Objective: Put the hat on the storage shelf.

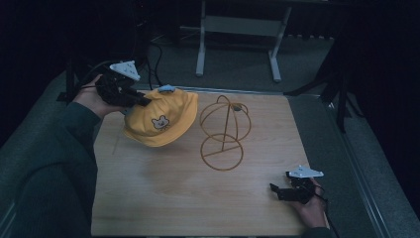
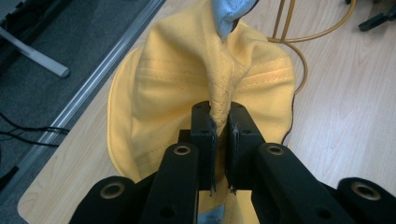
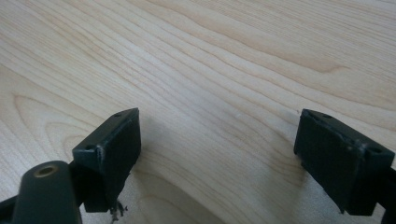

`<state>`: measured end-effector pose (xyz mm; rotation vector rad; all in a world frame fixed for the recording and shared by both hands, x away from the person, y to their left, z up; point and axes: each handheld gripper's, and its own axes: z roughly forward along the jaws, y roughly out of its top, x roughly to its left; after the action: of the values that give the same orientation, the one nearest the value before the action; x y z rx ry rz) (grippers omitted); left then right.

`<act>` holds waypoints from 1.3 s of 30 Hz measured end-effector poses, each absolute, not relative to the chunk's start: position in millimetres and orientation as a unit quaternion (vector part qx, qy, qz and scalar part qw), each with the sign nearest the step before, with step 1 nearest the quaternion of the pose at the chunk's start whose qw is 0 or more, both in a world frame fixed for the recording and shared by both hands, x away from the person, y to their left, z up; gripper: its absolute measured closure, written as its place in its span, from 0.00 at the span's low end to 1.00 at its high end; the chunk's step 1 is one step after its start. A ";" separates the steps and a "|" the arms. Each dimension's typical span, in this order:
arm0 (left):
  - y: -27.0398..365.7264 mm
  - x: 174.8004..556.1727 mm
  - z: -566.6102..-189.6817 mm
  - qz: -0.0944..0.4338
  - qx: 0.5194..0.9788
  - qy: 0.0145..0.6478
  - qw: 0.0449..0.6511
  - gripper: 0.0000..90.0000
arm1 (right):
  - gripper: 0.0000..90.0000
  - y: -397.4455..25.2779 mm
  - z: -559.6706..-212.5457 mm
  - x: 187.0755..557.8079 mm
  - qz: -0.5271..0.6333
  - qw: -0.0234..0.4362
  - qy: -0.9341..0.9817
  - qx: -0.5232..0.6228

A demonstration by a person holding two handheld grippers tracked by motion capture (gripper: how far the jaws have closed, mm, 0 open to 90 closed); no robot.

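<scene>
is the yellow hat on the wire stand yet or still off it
Off it. The yellow hat hangs pinched in the left gripper, beside the bare wire stand.

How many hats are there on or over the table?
1: a yellow hat, pinched by the left hand-held gripper and held over the table's far left part, beside the wire stand.

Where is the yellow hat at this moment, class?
In the high view the yellow hat hangs above the table's far left, pinched by the left gripper, just left of the wire hat stand.
</scene>
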<state>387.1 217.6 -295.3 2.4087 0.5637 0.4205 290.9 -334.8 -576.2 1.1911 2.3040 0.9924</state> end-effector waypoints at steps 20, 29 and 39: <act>221.8 383.9 -284.8 0.163 0.906 0.214 0.327 0.92 | 0.16 -334.9 -576.2 291.0 0.351 0.182 0.816 0.421; 222.4 382.1 -280.7 0.165 0.902 0.212 0.337 0.92 | 0.16 -334.9 -576.1 291.0 0.351 0.181 0.816 0.421; 218.2 381.0 -276.8 0.169 0.902 0.205 0.341 0.92 | 0.16 -334.9 -576.2 291.0 0.351 0.182 0.816 0.421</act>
<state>381.0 218.2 -276.8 2.3458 0.5345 0.4402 291.0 -334.9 -576.2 1.1900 2.3044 0.9915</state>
